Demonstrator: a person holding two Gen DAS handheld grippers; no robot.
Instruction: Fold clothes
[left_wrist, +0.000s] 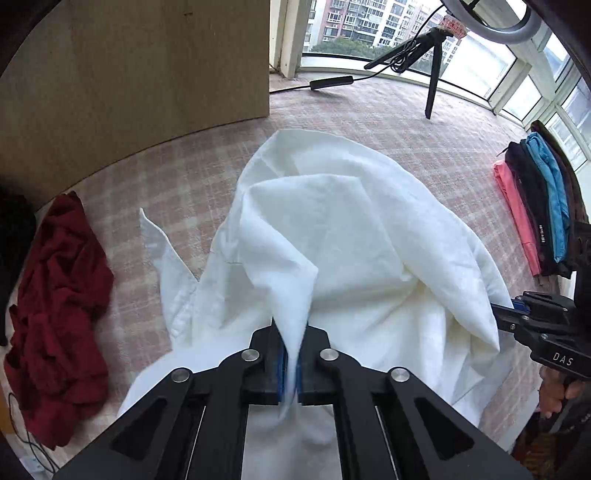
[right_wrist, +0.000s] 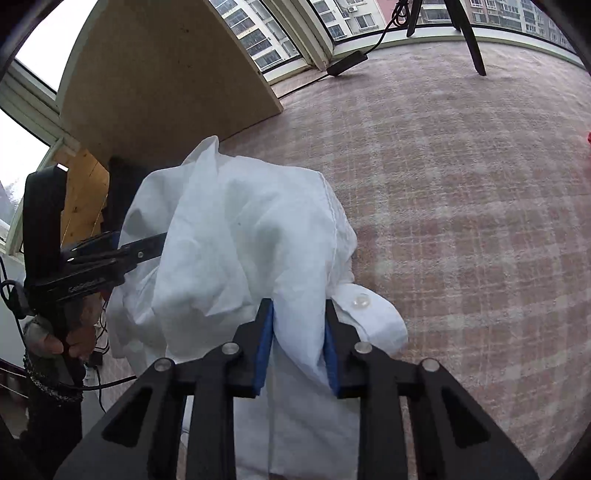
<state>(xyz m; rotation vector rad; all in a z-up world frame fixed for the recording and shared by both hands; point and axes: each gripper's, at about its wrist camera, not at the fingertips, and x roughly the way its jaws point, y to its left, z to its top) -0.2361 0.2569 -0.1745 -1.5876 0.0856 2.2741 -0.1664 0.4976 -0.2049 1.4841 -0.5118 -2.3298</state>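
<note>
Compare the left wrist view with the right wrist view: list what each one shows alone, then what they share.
Left wrist only: a crumpled red garment at the left and a stack of folded clothes at the right.

Right wrist only: a clear button on the shirt's cuff.

Both: the white shirt on the checked cloth, the left gripper shut on a fold, the right gripper closed around another fold, the tripod and the windows.

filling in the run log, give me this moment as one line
step: fold | left tool: shut on crumpled white cotton shirt | right tool: shut on shirt | surface: pink checked cloth
</note>
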